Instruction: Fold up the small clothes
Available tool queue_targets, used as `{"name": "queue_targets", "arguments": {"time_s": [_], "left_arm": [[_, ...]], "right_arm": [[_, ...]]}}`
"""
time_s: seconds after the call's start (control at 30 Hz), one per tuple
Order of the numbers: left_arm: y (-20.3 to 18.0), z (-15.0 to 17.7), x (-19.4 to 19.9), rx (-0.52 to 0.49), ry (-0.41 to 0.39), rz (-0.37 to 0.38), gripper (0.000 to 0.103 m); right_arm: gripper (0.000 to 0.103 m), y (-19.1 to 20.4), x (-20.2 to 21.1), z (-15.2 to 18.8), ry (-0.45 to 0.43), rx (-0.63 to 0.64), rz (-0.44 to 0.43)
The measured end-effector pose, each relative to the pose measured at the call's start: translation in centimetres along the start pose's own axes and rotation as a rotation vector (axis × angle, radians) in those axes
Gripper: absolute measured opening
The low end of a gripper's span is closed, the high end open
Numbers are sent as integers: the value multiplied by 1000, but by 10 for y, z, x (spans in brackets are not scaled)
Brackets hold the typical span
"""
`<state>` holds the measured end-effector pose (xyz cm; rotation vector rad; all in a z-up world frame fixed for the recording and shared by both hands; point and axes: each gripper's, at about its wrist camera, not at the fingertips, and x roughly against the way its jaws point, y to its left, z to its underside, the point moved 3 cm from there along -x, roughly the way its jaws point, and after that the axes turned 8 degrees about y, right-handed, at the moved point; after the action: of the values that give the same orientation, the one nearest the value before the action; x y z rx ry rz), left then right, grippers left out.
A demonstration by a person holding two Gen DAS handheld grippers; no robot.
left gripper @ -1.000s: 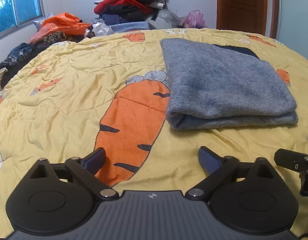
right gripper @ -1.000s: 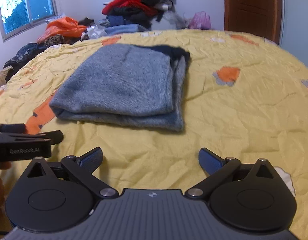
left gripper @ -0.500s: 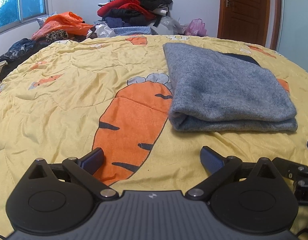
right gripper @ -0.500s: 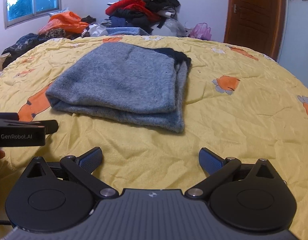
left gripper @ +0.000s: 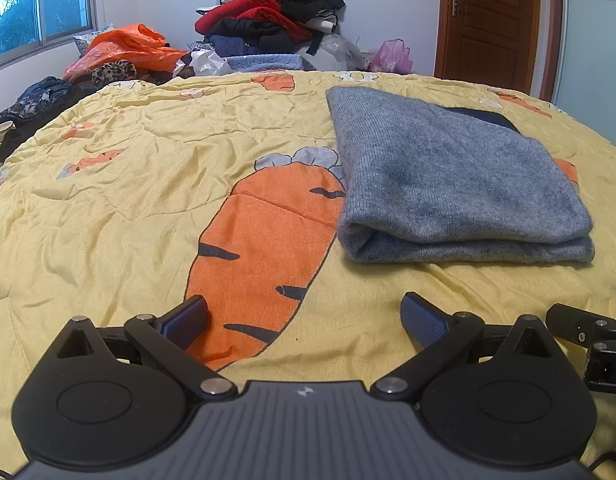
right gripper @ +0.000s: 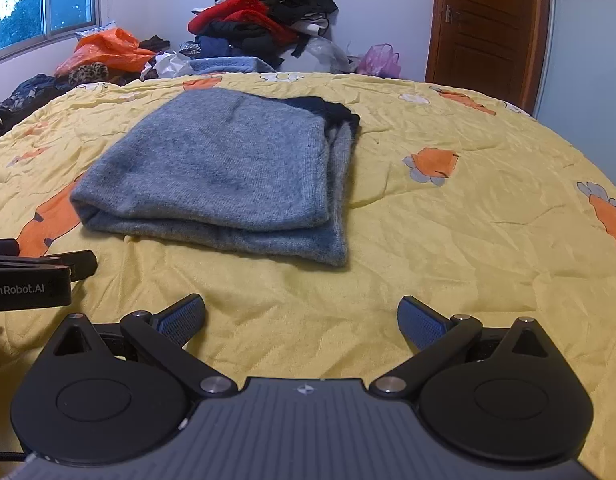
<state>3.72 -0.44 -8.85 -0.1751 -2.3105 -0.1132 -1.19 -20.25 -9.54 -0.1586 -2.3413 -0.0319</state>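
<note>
A grey knit garment lies folded into a thick rectangle on the yellow carrot-print quilt, with a dark layer showing at its far edge. It also shows in the right wrist view. My left gripper is open and empty, low over the quilt, in front and to the left of the garment. My right gripper is open and empty, in front of the garment's near right corner. Neither touches the cloth. Each gripper shows at the edge of the other's view.
A heap of red, black and blue clothes is piled beyond the bed's far edge, with orange fabric and dark clothes at the far left. A brown door stands at the back right.
Both grippers have drawn back slightly and tilted level, so the garment sits a little farther away. The jaws stayed open and the garment has not moved.
</note>
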Motion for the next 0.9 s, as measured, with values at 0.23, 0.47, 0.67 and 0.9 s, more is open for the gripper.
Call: {"name": "queue_targets", "arguments": {"time_s": [0.23, 0.47, 0.67, 0.9], "left_arm": [[0, 0, 0, 0, 0, 1, 103], [0, 0, 0, 0, 0, 1, 103], [0, 0, 0, 0, 0, 2, 103], [1, 0, 2, -9, -2, 4, 103]], "right_arm": [[103, -7, 1, -1, -10, -14, 20], [103, -6, -3, -1, 6, -2, 12], [103, -5, -3, -1, 5, -2, 11], [103, -6, 0, 0, 3, -5, -2]]}}
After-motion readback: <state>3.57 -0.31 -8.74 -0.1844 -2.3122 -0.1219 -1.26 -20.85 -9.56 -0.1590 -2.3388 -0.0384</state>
